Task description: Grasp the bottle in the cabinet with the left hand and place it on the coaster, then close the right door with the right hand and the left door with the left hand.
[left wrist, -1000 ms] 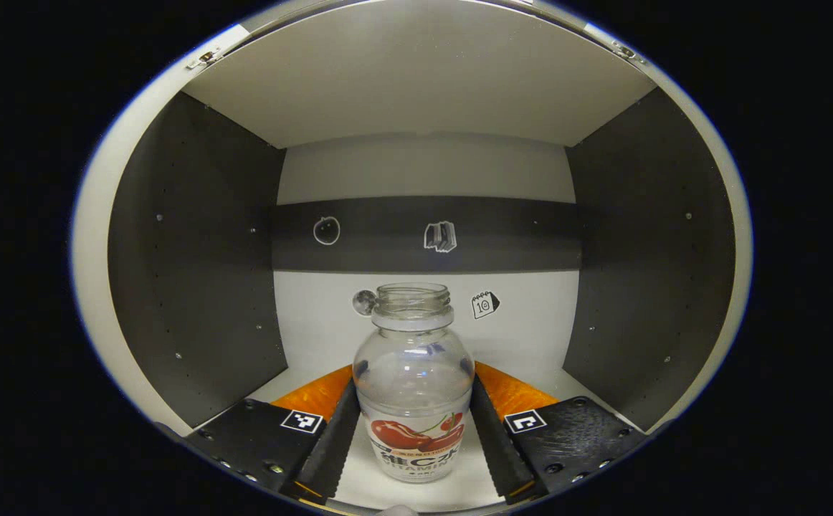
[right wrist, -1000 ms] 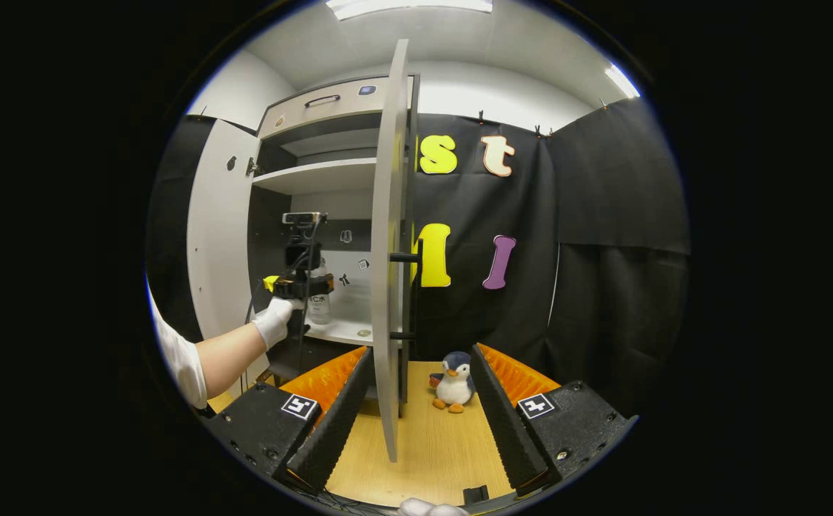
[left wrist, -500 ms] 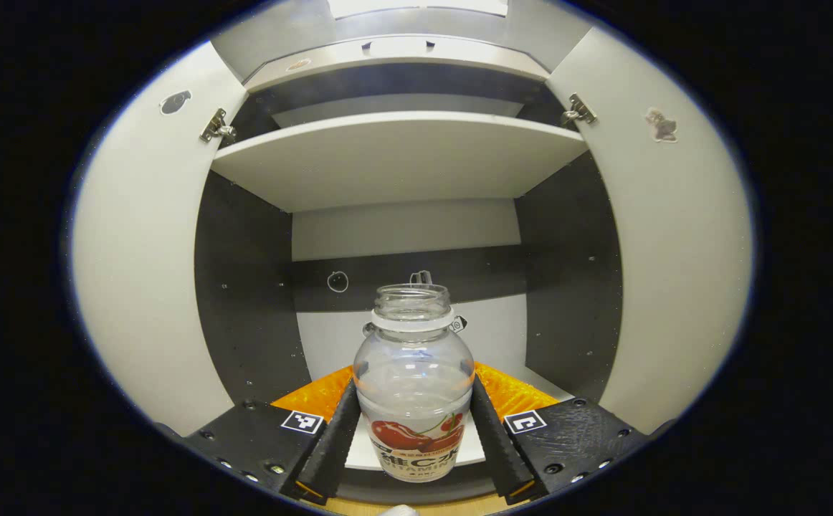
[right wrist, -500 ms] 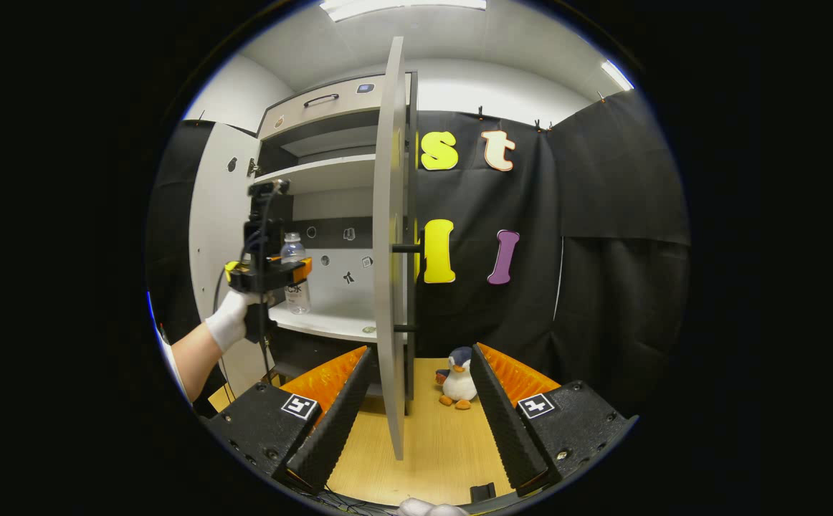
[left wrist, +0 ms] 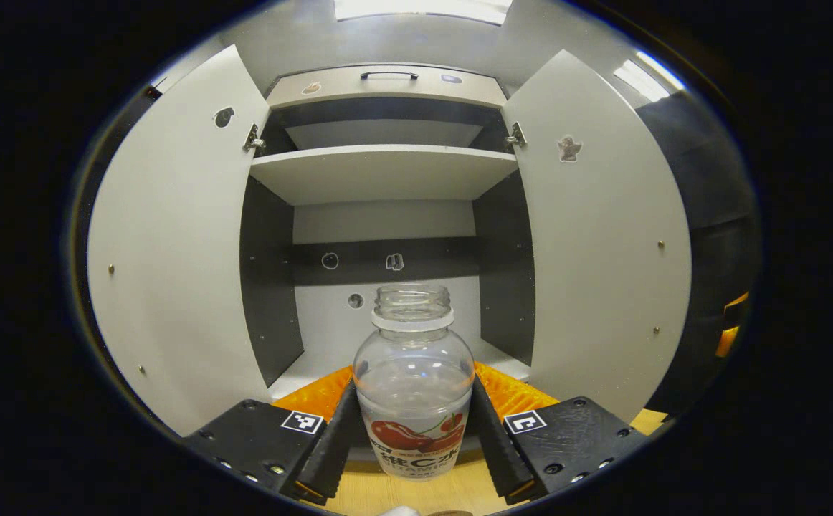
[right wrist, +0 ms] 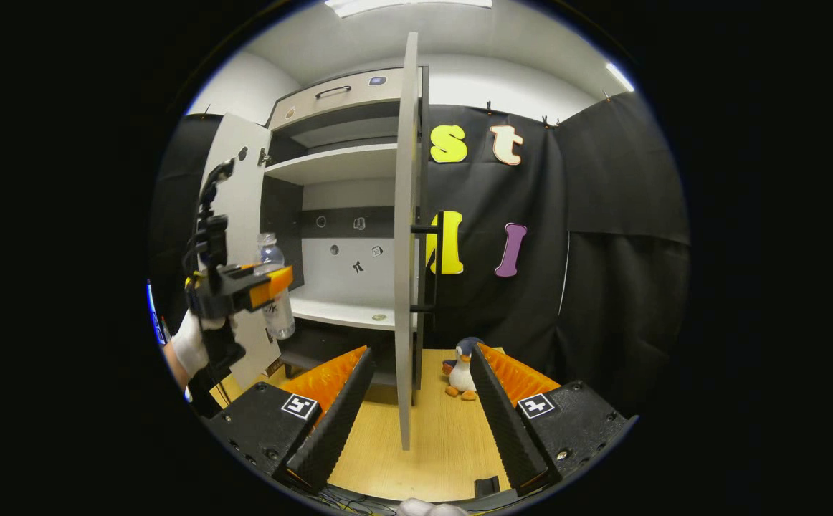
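A clear, capless bottle with a red cherry label stands upright between my left gripper's black pads, which press on both of its sides. It hangs in the air in front of the open cabinet, above the wooden table. In the right gripper view a white-gloved hand holds the left gripper with the bottle beside the left door. My right gripper is open and low over the table. The right door's edge stands between its fingers, farther off.
Both doors stand wide open, left door and right door. A black bar handle is on the right door's outer face. A penguin plush sits on the table. A small round thing lies on the cabinet's lower shelf.
The left gripper has drawn the bottle back out of the cabinet, off the shelf, and now holds it outside over the table. The right gripper has barely shifted.
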`<state>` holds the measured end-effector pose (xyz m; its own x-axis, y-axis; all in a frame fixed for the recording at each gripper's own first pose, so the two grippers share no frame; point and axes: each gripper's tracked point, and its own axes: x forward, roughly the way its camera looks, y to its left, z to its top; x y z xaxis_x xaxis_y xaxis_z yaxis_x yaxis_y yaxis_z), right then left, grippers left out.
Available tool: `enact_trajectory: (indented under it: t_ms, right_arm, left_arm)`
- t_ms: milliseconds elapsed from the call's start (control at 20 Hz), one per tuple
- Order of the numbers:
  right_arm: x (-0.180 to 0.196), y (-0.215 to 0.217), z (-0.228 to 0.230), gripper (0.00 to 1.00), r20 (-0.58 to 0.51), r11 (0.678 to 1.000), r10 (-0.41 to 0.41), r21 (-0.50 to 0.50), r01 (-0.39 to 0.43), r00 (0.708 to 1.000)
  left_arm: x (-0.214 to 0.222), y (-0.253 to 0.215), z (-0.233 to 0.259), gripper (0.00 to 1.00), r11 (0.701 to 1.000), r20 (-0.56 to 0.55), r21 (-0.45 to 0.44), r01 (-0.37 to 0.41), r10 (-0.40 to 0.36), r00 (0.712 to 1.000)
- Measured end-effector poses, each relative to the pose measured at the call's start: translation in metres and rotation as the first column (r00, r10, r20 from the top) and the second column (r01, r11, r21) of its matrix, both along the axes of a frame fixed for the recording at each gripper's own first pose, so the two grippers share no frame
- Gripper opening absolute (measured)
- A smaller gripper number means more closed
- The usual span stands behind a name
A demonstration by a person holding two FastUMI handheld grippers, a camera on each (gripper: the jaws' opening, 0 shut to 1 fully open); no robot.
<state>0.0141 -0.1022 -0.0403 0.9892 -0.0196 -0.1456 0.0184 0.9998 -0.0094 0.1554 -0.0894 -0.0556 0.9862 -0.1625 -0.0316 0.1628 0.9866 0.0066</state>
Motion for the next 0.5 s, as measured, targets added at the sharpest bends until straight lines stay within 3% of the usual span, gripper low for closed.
enact_trajectory:
  t_ms: [250, 500]
  right_arm:
    - [-0.008, 0.007, -0.007, 0.84, -0.024, 1.0, 0.01, -0.023, -0.011, 1.0]
    - [-0.012, 0.011, -0.012, 0.84, -0.052, 1.0, 0.02, -0.023, -0.021, 0.998]
  left_arm:
    - [-0.038, 0.006, -0.058, 0.73, 1.0, -0.037, 0.006, -0.004, 0.004, 0.999]
    - [-0.063, 0.011, -0.135, 0.76, 0.999, -0.12, 0.015, -0.031, 0.032, 0.992]
